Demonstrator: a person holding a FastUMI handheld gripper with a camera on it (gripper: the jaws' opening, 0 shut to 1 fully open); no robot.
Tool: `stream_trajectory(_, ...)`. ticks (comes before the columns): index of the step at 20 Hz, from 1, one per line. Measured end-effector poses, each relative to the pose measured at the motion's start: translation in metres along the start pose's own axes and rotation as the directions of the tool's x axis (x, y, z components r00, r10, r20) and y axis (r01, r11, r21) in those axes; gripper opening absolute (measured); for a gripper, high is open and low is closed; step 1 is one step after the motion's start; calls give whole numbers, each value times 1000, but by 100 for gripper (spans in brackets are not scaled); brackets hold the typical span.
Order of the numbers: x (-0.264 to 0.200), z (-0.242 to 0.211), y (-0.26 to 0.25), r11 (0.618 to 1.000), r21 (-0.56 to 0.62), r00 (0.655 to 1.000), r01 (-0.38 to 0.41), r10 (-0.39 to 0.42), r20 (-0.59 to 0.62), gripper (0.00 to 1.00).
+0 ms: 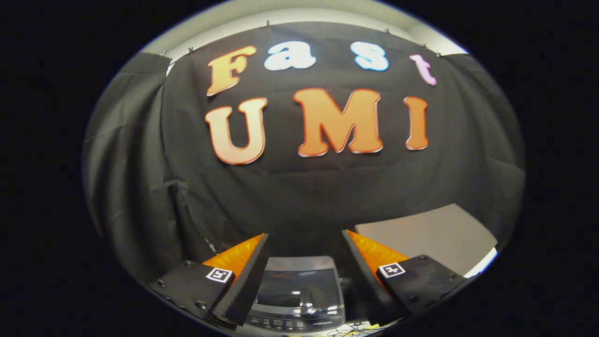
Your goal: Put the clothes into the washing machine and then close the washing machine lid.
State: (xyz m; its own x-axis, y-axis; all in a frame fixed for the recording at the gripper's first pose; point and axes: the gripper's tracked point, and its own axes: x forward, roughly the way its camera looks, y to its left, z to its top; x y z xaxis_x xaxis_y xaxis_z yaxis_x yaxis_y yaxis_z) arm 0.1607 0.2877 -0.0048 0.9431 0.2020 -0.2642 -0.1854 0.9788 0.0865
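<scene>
Item, gripper view. One two-finger gripper (305,236), held level and pointed at the black cloth wall (299,187) of the booth; jaws released, standing wide apart with nothing between them but open air; two fingers counted, each a wedge with a toothed inner edge, each carrying one small square black-and-white marker tag (219,274) on its base plate, two tags in all; the fingers rise from the lower middle of the frame, one to lower left, one to lower right.

One small top-loading washing machine with a dark glossy lid and a pale grey body (295,295), at the bottom centre of the frame, seen low in the gap between the two fingers and below their tips, not touched by either; the lid (298,286) lies flat and down, reflecting ceiling lights; one strip of small buttons (276,322) along the machine's near edge, too small to count.

One flat pale grey board or worktop surface (426,236) at lower right, beyond the right finger, apart from the machine.

One tangle of thin cables (348,331) at the very bottom, just right of the machine; number cannot be told.
</scene>
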Motion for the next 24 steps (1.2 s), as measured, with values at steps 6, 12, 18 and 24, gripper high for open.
stream_trajectory(6, -87, 62, -100, 994, -48, 981, 99, -89, 173, 97)
stream_trajectory(12, -145, 108, -151, 987, -83, 960, 135, -110, 257, 97)
stream_trajectory(18, -155, 112, -167, 988, -87, 960, 125, -99, 263, 97)
stream_trajectory(24, -154, 106, -170, 991, -81, 967, 104, -81, 243, 97)
